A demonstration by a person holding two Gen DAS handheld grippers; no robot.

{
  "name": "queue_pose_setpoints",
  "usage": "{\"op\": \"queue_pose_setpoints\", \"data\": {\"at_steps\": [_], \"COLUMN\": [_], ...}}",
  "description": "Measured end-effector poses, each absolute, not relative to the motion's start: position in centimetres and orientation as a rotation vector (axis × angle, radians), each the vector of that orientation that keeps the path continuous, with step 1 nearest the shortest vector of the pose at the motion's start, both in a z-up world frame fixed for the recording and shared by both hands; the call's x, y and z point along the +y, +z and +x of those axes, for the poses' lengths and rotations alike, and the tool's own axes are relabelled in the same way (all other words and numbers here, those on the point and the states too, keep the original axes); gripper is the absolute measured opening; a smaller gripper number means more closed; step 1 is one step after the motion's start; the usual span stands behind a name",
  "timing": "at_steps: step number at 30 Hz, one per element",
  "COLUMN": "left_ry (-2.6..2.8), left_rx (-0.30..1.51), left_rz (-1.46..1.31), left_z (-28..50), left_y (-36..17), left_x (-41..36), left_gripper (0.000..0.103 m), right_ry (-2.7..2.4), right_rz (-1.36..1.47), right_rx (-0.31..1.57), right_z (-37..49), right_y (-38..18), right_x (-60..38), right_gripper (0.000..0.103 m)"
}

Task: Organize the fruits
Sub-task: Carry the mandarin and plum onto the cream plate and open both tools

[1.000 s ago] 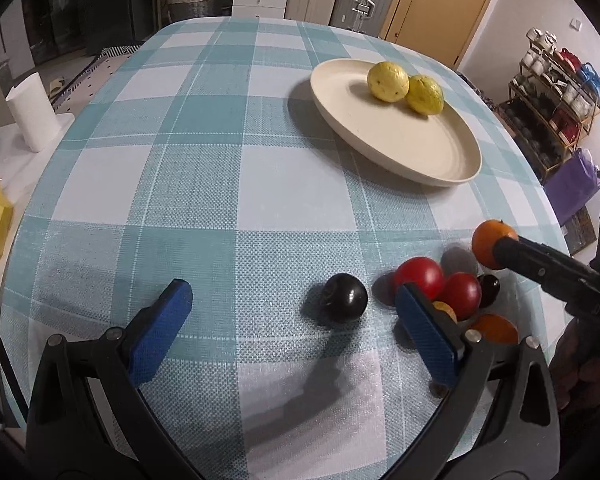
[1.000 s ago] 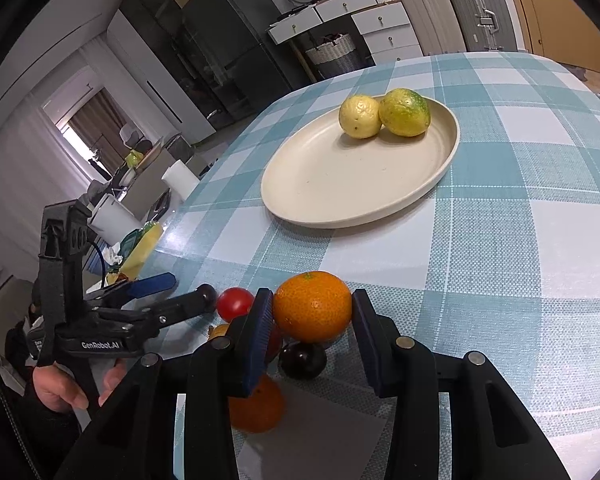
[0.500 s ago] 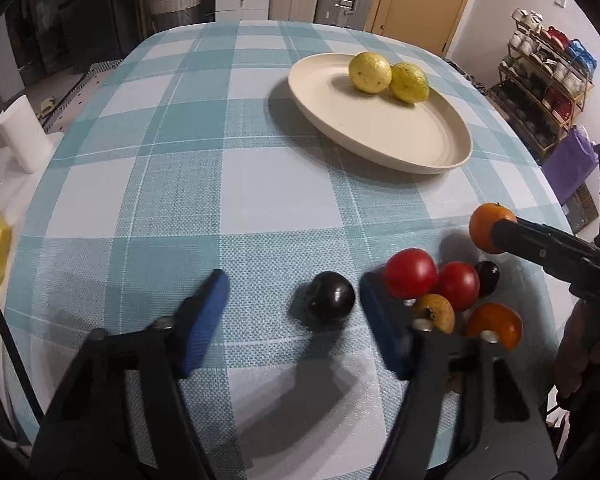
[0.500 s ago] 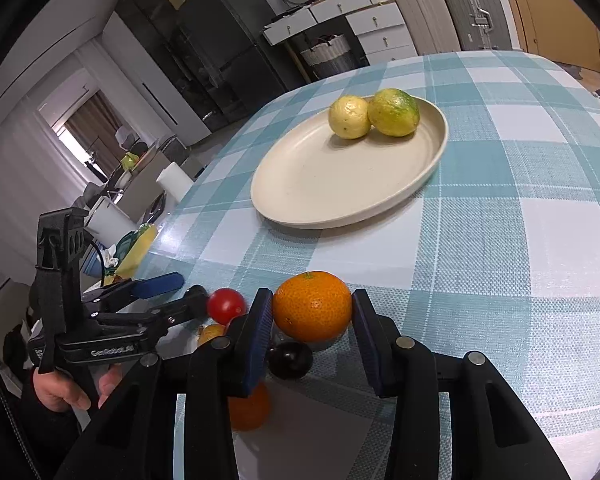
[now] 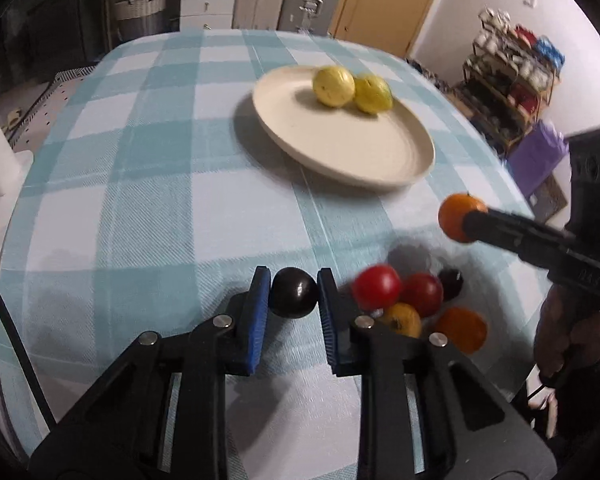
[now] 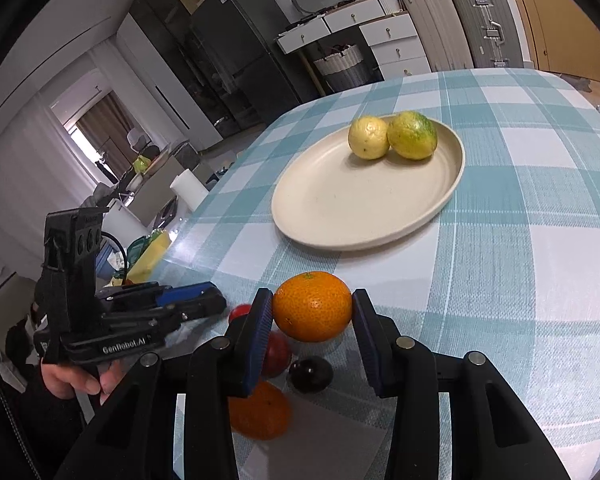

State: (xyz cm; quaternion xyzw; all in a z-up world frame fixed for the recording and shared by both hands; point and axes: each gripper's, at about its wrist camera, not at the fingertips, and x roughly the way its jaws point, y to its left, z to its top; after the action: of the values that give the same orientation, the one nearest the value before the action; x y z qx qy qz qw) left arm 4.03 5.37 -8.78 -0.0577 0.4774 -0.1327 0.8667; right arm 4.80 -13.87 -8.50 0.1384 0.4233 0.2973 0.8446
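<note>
My left gripper (image 5: 293,295) is clamped on a dark plum (image 5: 293,293), its blue pads pressed against the plum's left and right sides near the near edge of the checked tablecloth (image 5: 148,200). The plum is close to round, so I cannot tell which way its long axis runs; a small glossy highlight sits on its upper face. I cannot tell whether it rests on the cloth or is just clear of it.

My right gripper (image 6: 312,312) is clenched on an orange (image 6: 312,306), held above the cloth with the pads on its left and right flanks. The orange is slightly flattened, wider than tall, and its green stem nub points up and a little away from me.

Below and to the left of that orange sits the rest of the pile: two red tomatoes (image 5: 377,287), a small yellow-orange fruit (image 5: 404,319), a second dark plum (image 6: 310,374) and another orange (image 6: 260,410), all close together, some touching.

Farther off lies the oval cream plate (image 6: 340,204), its long axis running from near left to far right in the right wrist view. Two yellow-green lemons (image 6: 392,137) lie touching side by side at its far end.
</note>
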Motion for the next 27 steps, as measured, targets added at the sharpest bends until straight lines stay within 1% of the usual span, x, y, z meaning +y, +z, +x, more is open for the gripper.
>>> {"op": "queue_pose_setpoints", "data": {"at_steps": [6,14,27], "left_ry": [-0.289,-0.322,-0.349], "left_rx": [0.959,0.919,0.894], "left_rz": [-0.182,-0.193,-0.224], "left_z": [5.9,9.7,17.4], "left_y": [-6.9,-5.0,-3.8], "left_x": [6.5,5.6,4.7], "left_gripper": [0.021,0.021,0.021], "right_ry": [0.635,0.65,0.641], "right_rz": [0.29,0.266,0.195], "right_rx": [0.877,0.861,0.834], "right_z": [6.1,8.6,13.6], "right_y": [-7.8,-7.0,-6.0], "right_x": [-13.7,-12.7,-10.6], "right_gripper": [0.041,0.041,0.041]}}
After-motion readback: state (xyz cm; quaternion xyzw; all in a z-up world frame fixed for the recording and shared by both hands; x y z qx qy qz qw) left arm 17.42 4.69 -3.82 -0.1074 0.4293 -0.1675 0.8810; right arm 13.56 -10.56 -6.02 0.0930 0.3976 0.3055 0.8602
